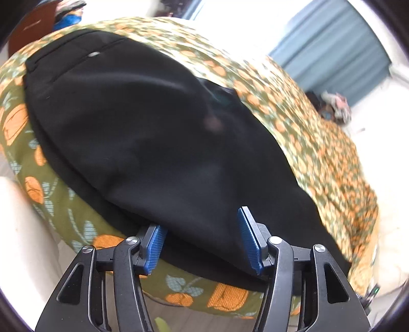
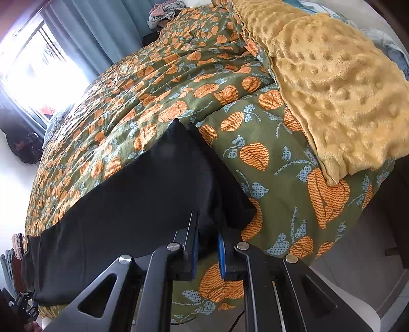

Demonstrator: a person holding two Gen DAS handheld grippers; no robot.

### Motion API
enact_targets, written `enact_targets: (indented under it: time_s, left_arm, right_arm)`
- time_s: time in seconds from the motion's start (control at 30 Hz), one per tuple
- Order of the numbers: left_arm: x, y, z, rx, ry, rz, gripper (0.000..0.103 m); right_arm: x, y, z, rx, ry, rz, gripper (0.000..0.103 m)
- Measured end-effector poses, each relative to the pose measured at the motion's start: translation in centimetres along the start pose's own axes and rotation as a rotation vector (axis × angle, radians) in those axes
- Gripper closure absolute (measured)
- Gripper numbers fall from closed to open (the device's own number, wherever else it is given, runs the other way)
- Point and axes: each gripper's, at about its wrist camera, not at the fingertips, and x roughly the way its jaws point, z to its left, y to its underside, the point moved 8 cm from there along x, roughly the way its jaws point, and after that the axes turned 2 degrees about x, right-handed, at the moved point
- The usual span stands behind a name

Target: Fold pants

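Black pants (image 1: pixel 143 132) lie spread on a green bedspread with orange flowers (image 1: pixel 319 153). The waistband with a button is at the far left in the left wrist view. My left gripper (image 1: pixel 202 229) is open, its blue pads either side of the pants' near edge; the left pad sits under the cloth. In the right wrist view the pants (image 2: pixel 133 204) run to the left, with the leg ends at the upper middle. My right gripper (image 2: pixel 207 229) is nearly closed with a fold of black cloth between its pads.
A yellow dotted blanket (image 2: pixel 332 89) lies on the bed (image 2: pixel 179 76) at the right. Blue curtains (image 2: pixel 102 38) and a bright window (image 2: pixel 38 66) are beyond the bed. Loose clothes (image 2: pixel 163 10) lie at the far side. Pale floor (image 2: pixel 345 268) shows below the bed edge.
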Motion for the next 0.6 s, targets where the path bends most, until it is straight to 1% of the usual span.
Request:
enact_targets:
  time_s: [0.03, 0.1, 0.17, 0.2, 0.37, 0.43, 0.47, 0.5, 0.53, 0.57, 0.6]
  left_arm:
    - [-0.1, -0.2, 0.7, -0.025, 0.004, -0.004, 0.052]
    - [-0.1, -0.4, 1.9, -0.057, 0.008, -0.004, 0.096]
    - [-0.4, -0.2, 2.4, -0.061, 0.021, -0.006, 0.097]
    - [-0.6, 0.0, 2.5, -0.05, 0.015, -0.01, 0.098]
    - [-0.8, 0.3, 1.9, 0.031, -0.061, -0.006, 0.097]
    - [-0.6, 0.5, 2.2, 0.047, -0.086, 0.006, 0.092]
    - [-0.6, 0.6, 2.4, 0.05, -0.113, 0.015, 0.087]
    - [-0.7, 0.6, 2.6, 0.049, -0.128, 0.02, 0.077]
    - [-0.9, 0.7, 2.4, 0.05, -0.136, 0.029, 0.072]
    - [-1.4, 0.9, 2.4, 0.052, -0.147, 0.046, 0.055]
    - [-1.9, 1.3, 2.1, 0.05, -0.163, 0.05, 0.038]
  right_arm:
    - [0.0, 0.0, 0.0, 0.0, -0.001, 0.0, 0.09]
    - [0.0, 0.0, 0.0, 0.0, 0.0, 0.0, 0.09]
    - [0.0, 0.0, 0.0, 0.0, -0.001, 0.0, 0.09]
    - [0.0, 0.0, 0.0, 0.001, -0.001, 0.0, 0.09]
    - [0.0, 0.0, -0.1, -0.001, 0.001, -0.001, 0.09]
    - [0.0, 0.0, -0.1, -0.004, 0.005, -0.001, 0.09]
    - [0.0, 0.0, 0.0, -0.006, 0.008, -0.001, 0.09]
    - [-0.1, 0.0, 0.0, -0.009, 0.011, -0.002, 0.09]
    - [-0.1, 0.0, 0.1, -0.015, 0.017, -0.005, 0.088]
    - [-0.3, 0.1, 0.3, -0.022, 0.021, -0.009, 0.086]
    - [-0.5, 0.1, 0.4, -0.029, 0.024, -0.017, 0.078]
